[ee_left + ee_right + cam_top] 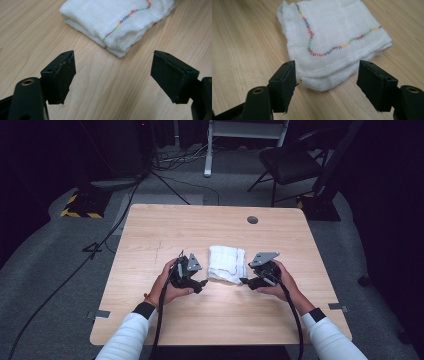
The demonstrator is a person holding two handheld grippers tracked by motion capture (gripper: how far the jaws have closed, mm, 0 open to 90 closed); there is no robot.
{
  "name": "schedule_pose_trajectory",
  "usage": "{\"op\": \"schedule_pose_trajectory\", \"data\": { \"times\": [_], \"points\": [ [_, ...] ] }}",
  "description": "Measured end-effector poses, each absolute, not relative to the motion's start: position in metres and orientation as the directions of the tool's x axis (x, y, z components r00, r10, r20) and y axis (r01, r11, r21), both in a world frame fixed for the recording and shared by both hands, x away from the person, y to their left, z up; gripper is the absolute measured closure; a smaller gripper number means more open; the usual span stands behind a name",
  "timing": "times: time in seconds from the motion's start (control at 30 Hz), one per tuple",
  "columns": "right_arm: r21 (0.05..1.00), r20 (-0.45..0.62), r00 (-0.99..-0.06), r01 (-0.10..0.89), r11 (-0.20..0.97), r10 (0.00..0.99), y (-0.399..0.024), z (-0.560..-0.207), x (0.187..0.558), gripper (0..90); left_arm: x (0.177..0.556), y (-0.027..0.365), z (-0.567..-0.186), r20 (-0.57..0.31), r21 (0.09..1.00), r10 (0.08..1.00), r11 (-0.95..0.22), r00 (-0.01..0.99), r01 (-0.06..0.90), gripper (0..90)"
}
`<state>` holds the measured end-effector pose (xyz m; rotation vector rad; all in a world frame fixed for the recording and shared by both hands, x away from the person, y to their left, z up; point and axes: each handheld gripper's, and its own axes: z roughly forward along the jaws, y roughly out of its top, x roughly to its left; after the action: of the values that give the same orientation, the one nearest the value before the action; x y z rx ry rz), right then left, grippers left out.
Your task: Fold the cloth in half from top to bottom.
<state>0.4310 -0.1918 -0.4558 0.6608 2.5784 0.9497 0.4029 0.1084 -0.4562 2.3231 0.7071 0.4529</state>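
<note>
White folded cloth [332,42] with rainbow zigzag stitching — on a pale wood-grain counter [150,235]; black tongs [327,85] — matte.

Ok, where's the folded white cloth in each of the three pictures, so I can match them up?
High view: the folded white cloth lies at the table's middle, between the left gripper and the right gripper.
Left gripper view: top centre, beyond the open jaws.
Right gripper view: upper centre, its near corner between the open jaws.
Shared landmark: the multicoloured zigzag stitching on the cloth.
</note>
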Motion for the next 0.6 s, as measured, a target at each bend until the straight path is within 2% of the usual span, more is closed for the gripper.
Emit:
{"op": "schedule_pose_trajectory", "data": {
  "times": [0.6],
  "points": [
    [0.668, -0.152, -0.817, 0.329, 0.667, 0.556, -0.231, -0.448, 0.410, 31.7, 0.375, 0.135, -0.458, 0.201, 0.629, 0.603, -0.684, 0.772, 0.370, 19.8]
  ]
}}
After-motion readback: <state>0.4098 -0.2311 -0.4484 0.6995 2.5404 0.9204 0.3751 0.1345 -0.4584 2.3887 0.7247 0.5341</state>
